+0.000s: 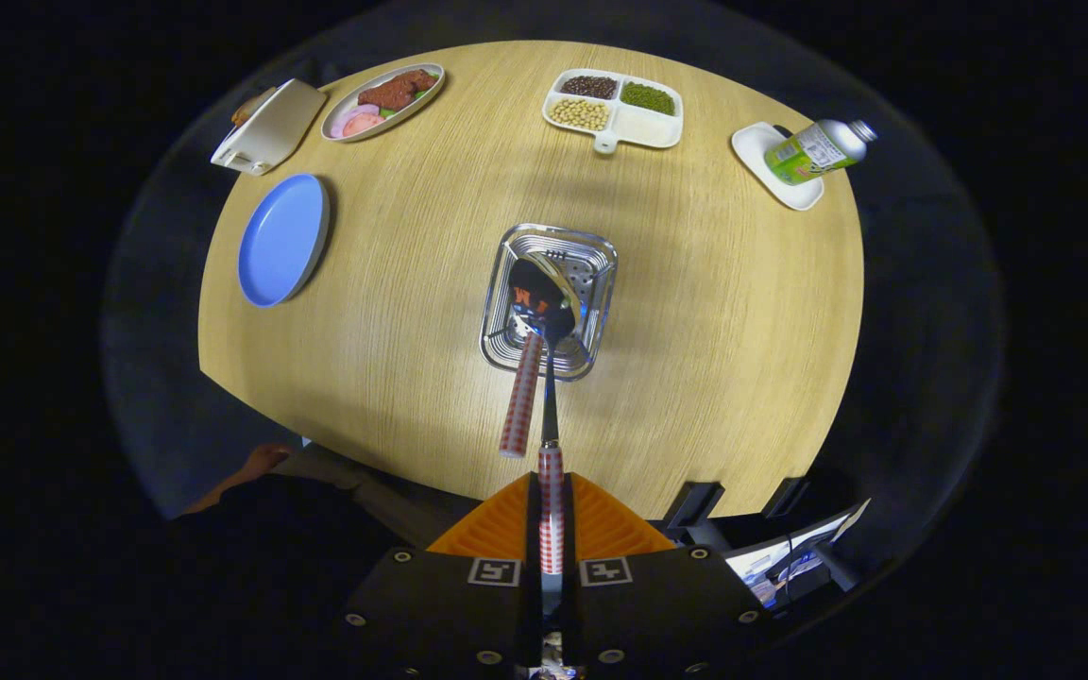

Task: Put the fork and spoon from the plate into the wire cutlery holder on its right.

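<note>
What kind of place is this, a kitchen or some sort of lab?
Likely a staged dining table in a dark recording booth: a round wooden table carries a blue plate, a white divided bean tray and a wire cutlery holder.

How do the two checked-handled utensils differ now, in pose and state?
The spoon is clamped between the gripper fingers, its bowl above the wire holder; the other utensil stands free in the holder, leaning, its head hidden. Both have red-and-white checked handles.

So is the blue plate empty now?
Empty: the plate shows bare; the fork stands in the holder, and the gripper clamps the spoon.
</note>
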Tool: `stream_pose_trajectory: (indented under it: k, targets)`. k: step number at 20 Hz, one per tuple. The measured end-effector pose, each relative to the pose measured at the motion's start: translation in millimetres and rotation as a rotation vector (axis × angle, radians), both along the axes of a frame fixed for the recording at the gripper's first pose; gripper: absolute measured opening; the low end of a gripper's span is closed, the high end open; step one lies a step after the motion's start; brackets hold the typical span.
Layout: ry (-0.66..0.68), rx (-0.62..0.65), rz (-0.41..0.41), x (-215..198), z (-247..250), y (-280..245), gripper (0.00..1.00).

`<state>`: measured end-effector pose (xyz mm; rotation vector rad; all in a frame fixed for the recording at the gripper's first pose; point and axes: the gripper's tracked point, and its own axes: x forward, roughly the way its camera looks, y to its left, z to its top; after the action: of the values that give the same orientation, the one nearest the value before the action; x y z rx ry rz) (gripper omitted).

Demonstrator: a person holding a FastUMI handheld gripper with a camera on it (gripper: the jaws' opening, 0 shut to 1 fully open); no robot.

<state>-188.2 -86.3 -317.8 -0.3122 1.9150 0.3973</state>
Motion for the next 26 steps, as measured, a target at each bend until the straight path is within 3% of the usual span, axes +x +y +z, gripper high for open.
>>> stream_pose_trajectory:
  k: [10, 16, 23, 26]
  targets:
    - [0.129, -0.030, 0.010, 8, -18, -3, 0.09]
    - [0.116, -0.009, -0.091, 23, -24, 13, 0.12]
    - [-0.013, 0.053, -0.245, 57, -5, 22, 0.17]
    - [-0.125, 0.117, -0.314, 81, 13, 35, 0.31]
